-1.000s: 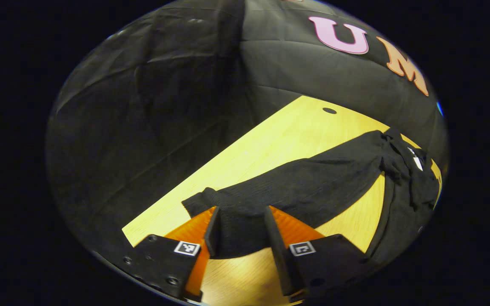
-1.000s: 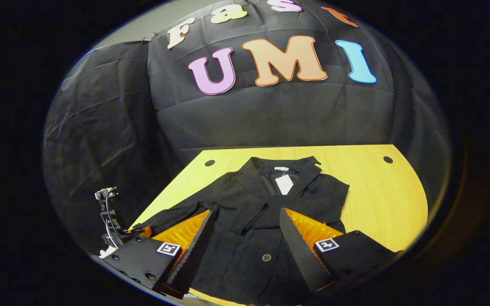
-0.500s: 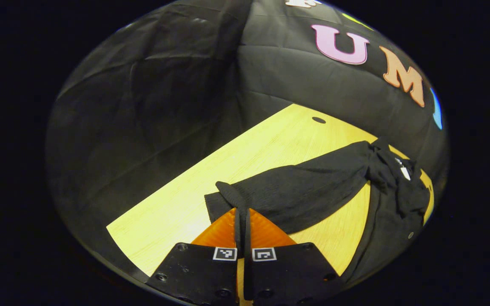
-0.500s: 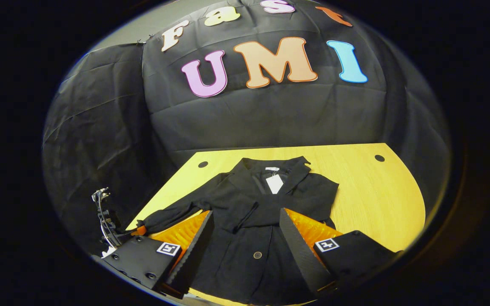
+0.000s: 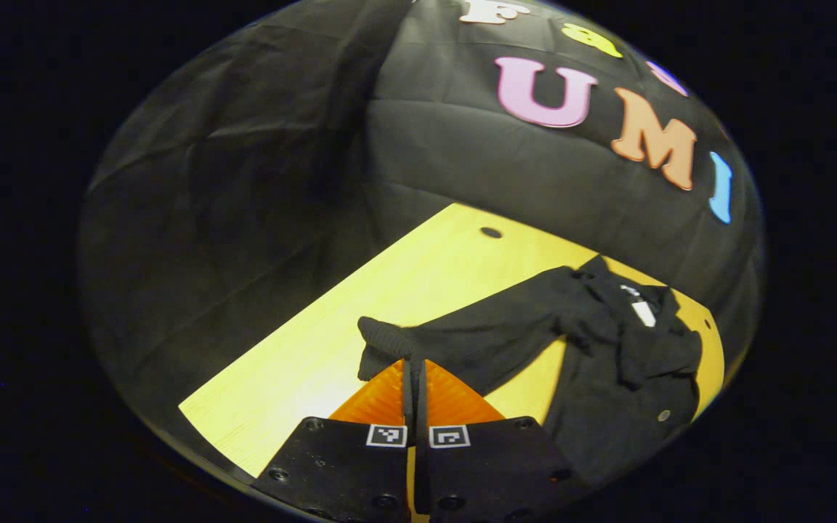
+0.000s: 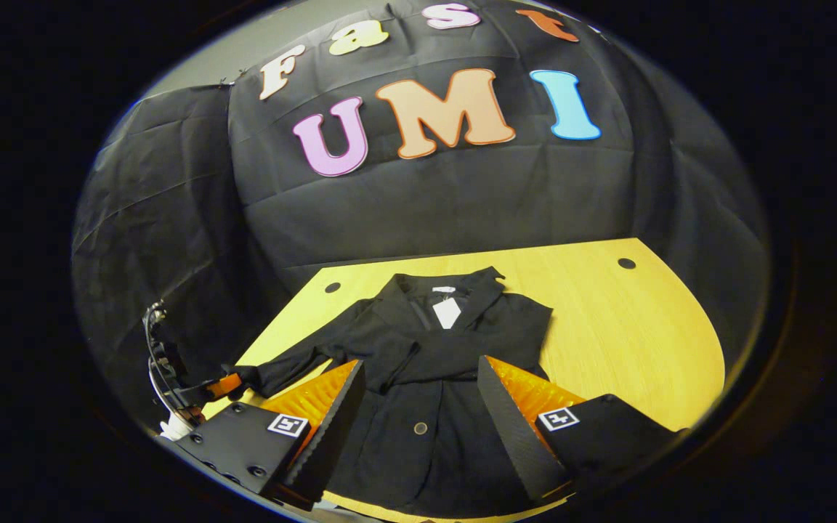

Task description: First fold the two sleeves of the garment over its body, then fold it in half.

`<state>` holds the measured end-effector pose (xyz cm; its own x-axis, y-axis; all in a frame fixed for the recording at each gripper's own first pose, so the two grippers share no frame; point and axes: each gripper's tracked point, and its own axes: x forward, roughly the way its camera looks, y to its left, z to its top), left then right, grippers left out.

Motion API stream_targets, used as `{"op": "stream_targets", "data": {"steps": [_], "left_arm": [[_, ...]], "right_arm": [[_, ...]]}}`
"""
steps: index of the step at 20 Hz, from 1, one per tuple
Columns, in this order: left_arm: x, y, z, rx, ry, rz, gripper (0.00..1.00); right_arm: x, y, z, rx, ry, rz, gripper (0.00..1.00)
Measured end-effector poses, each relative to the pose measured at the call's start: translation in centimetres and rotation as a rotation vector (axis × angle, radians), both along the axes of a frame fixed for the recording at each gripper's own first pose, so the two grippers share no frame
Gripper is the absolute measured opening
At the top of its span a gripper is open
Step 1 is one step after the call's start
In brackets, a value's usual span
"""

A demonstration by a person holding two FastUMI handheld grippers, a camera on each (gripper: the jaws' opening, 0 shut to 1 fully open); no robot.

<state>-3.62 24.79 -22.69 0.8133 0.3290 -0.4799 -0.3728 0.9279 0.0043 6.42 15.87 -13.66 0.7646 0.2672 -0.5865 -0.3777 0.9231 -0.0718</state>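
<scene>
Both grippers over surface [image 6: 629, 327]: left gripper [image 5: 414, 370] clamped on sleeve cuff [image 5: 382, 341] at garment's [image 6: 426, 378] 9 o'clock side, right gripper [image 6: 418, 407] spread wide above its body.

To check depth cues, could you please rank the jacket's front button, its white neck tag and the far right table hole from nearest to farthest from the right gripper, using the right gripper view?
From the right gripper:
1. Front button, between its open fingers.
2. White neck tag, at the collar, farther up the jacket.
3. Table hole, at the table's far right corner.
</scene>
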Motion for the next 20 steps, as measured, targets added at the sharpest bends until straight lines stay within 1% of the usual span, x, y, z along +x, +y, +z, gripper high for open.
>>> {"op": "stream_targets", "data": {"steps": [3,5,6,9,10,11,12,13,15,16,18,19,20], "left_arm": [[4.3,-7.3,3.2,0.031,-0.043,-0.157,0.00],[8.2,-13.0,5.0,0.042,-0.094,-0.272,0.00],[9.7,-15.9,5.1,0.042,-0.098,-0.327,0.00],[13.7,-24.8,3.4,0.047,-0.069,-0.486,0.00],[14.7,-27.5,2.7,0.055,-0.049,-0.534,0.00],[15.5,-30.0,1.6,0.066,-0.026,-0.580,0.00],[16.2,-32.5,0.5,0.080,0.000,-0.624,0.00],[16.8,-34.5,-0.7,0.094,0.030,-0.664,0.00],[17.6,-37.8,-3.3,0.114,0.096,-0.726,0.00],[17.9,-38.8,-4.6,0.132,0.131,-0.741,0.00],[18.6,-39.2,-6.9,0.159,0.188,-0.728,0.00],[18.5,-39.3,-7.5,0.153,0.203,-0.724,0.00],[18.6,-39.4,-8.0,0.141,0.211,-0.713,0.07]], "right_arm": [[-1.1,-3.8,-0.2,0.012,-0.005,-0.056,0.99],[-1.3,-6.1,-0.3,0.021,0.003,-0.093,0.99],[-1.5,-7.4,-0.5,0.023,0.011,-0.112,0.98],[-1.8,-11.1,-1.1,0.024,0.031,-0.160,0.99],[-1.9,-12.4,-1.2,0.019,0.036,-0.176,0.94],[-2.1,-13.6,-1.5,0.015,0.041,-0.195,0.99],[-2.2,-14.5,-1.9,0.018,0.054,-0.209,0.94],[-2.7,-15.2,-2.4,0.025,0.072,-0.220,0.98],[-3.2,-16.5,-3.3,0.032,0.100,-0.240,0.98],[-3.3,-17.1,-3.9,0.030,0.117,-0.247,0.98],[-3.7,-17.7,-4.9,0.028,0.147,-0.249,0.99],[-3.9,-17.5,-5.1,0.027,0.160,-0.244,0.99],[-3.9,-17.4,-5.4,0.023,0.169,-0.239,0.99]]}}
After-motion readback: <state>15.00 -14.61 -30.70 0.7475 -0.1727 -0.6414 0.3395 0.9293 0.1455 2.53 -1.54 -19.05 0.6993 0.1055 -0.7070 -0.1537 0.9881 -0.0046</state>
